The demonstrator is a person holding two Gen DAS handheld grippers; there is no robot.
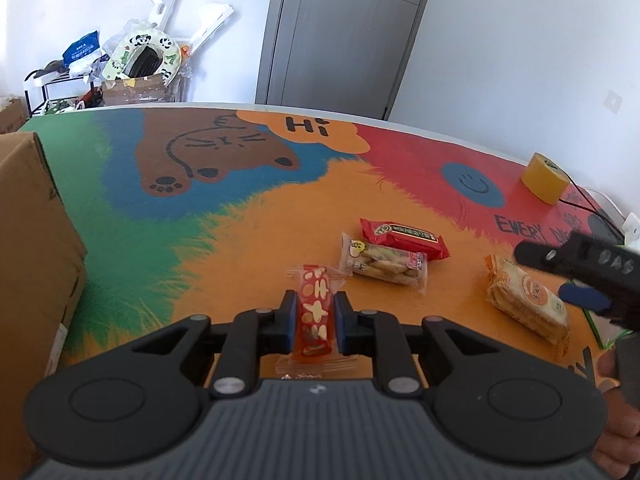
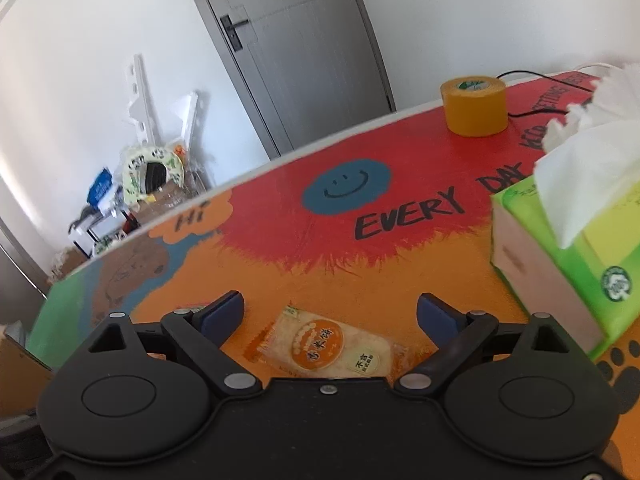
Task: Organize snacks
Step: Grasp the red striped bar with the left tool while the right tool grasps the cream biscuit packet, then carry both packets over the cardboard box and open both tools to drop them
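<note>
Cartoon-printed table (image 1: 256, 232) before grey door (image 1: 344, 32)

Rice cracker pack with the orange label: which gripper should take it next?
Right. The right gripper is open with the rice cracker pack lying between its fingers; the left gripper is already shut on the red candy.

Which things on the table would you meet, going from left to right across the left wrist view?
Cardboard box → red candy held in the left gripper → clear biscuit pack → orange cracker pack → right gripper.
</note>
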